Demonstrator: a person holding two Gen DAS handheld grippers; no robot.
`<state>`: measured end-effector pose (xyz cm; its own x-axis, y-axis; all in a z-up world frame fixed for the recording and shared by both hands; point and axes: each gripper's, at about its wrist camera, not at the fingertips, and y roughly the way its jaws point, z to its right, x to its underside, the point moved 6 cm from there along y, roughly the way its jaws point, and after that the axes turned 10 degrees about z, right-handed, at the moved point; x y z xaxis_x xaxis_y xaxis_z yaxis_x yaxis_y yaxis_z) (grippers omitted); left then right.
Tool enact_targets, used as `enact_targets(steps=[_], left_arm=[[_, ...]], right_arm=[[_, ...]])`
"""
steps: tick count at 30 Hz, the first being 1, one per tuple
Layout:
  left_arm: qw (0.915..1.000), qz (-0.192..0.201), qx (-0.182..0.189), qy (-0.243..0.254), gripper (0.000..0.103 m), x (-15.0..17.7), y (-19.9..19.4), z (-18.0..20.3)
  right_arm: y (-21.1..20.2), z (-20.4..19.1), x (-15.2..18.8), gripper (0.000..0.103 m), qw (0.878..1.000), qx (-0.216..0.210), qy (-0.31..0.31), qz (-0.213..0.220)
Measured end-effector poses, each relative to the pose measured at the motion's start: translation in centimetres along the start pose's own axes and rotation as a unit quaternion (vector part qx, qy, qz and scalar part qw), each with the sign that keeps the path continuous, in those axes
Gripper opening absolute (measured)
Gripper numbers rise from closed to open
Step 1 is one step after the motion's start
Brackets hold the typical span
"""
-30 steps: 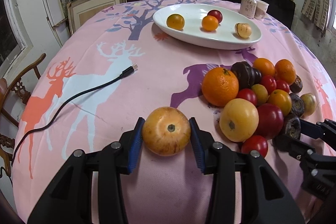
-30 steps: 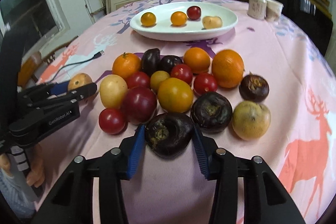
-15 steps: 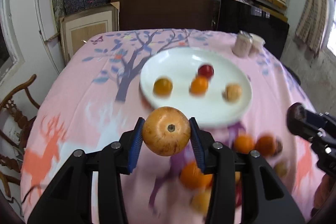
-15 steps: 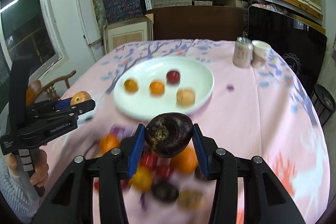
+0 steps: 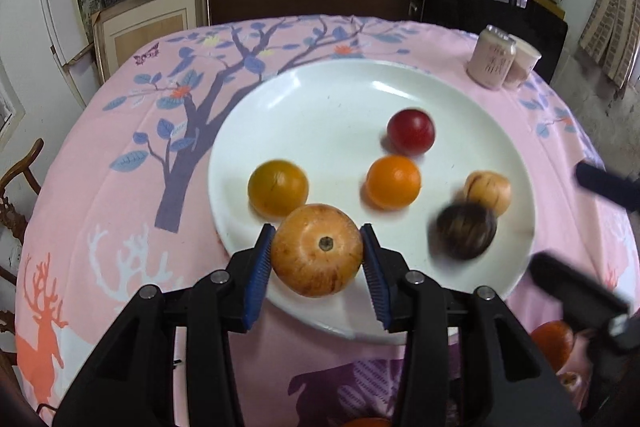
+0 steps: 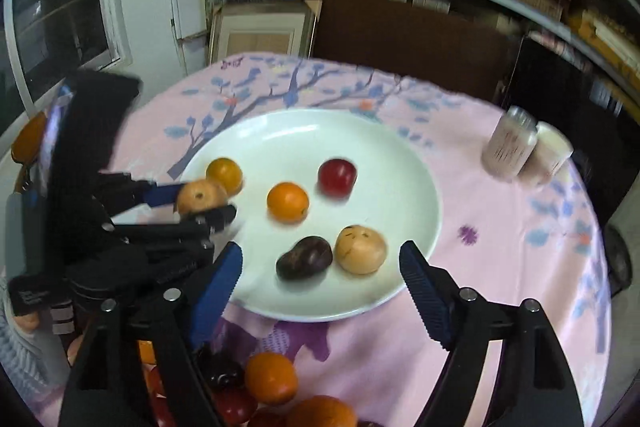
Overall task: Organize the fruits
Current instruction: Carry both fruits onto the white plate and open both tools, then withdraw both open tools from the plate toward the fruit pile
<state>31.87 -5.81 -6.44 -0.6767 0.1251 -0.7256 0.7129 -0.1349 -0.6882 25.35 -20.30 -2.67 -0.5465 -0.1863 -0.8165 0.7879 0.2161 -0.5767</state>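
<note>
Fruits: five lie on white plate (image 5: pixel 320 99) at far middle of round table w/ pink deer-and-tree cloth (image 5: pixel 120 211). On plate, left wrist view: yellow-orange fruit (image 5: pixel 277 187) at left, orange one (image 5: pixel 393 182) at centre, red one (image 5: pixel 411 131) behind it, tan one (image 5: pixel 490 191) at right, dark purple fruit (image 5: pixel 466 231) (blurred) just in front of tan one, touching or nearly so. Left gripper (image 5: pixel 318 259) is clamped on a sixth, a tan-orange fruit (image 5: pixel 318 255), stem end toward camera, blue pads pressed on both sides; it hangs over plate's near-left rim. Right gripper (image 6: pixel 320 291): jaws opening, wide apart, nothing between pads; dark purple fruit (image 6: pixel 305 258) sits on plate beyond them, beside tan fruit (image 6: pixel 361 249). Rest of fruit, a pile (image 6: pixel 272 379) of orange, red and dark pieces, lies on cloth at near edge, below right gripper. Pink can (image 5: pixel 491 58) and cup (image 5: pixel 524 63) stand together at far-right of table, well apart from plate. Shelves w/ boxes behind.
</note>
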Motion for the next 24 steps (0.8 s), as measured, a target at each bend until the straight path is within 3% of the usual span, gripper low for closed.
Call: enact_targets(steps=[3, 5, 8, 12, 15, 20, 24], left_arm=[[0.9998, 0.02, -0.008, 0.004, 0.048, 0.1, -1.5, -0.4], [0.9981, 0.057, -0.02, 0.012, 0.051, 0.0, -4.2, -0.5], [0.9942, 0.098, -0.035, 0.027, 0.061, 0.2, -8.1, -0.4], [0.9904, 0.131, -0.038, 0.02, 0.067, 2.6, -13.6, -0.4], [0.9904, 0.133, -0.037, 0.006, 0.079, 5.3, -16.1, -0.3], [0.9931, 0.109, -0.042, 0.014, 0.079, 10.0, -16.9, 0.7], [0.9959, 0.081, -0.036, 0.014, 0.079, 12.5, -16.3, 1.5]], right_arm=[[-2.5, 1.0, 0.3, 0.082, 0.999, -0.008, 0.029, 0.018], [-4.6, 1.7, 1.0, 0.086, 0.998, 0.002, 0.044, 0.034], [-7.8, 3.0, 2.9, 0.094, 0.995, 0.021, 0.074, 0.059], [-10.9, 4.5, 6.7, 0.094, 0.988, 0.032, 0.134, 0.066], [-12.2, 5.0, 9.6, 0.094, 0.98, 0.036, 0.181, 0.07], [-11.7, 4.6, 13.1, 0.094, 0.976, 0.034, 0.211, 0.045], [-11.7, 3.7, 13.5, 0.094, 0.979, 0.033, 0.195, 0.045]])
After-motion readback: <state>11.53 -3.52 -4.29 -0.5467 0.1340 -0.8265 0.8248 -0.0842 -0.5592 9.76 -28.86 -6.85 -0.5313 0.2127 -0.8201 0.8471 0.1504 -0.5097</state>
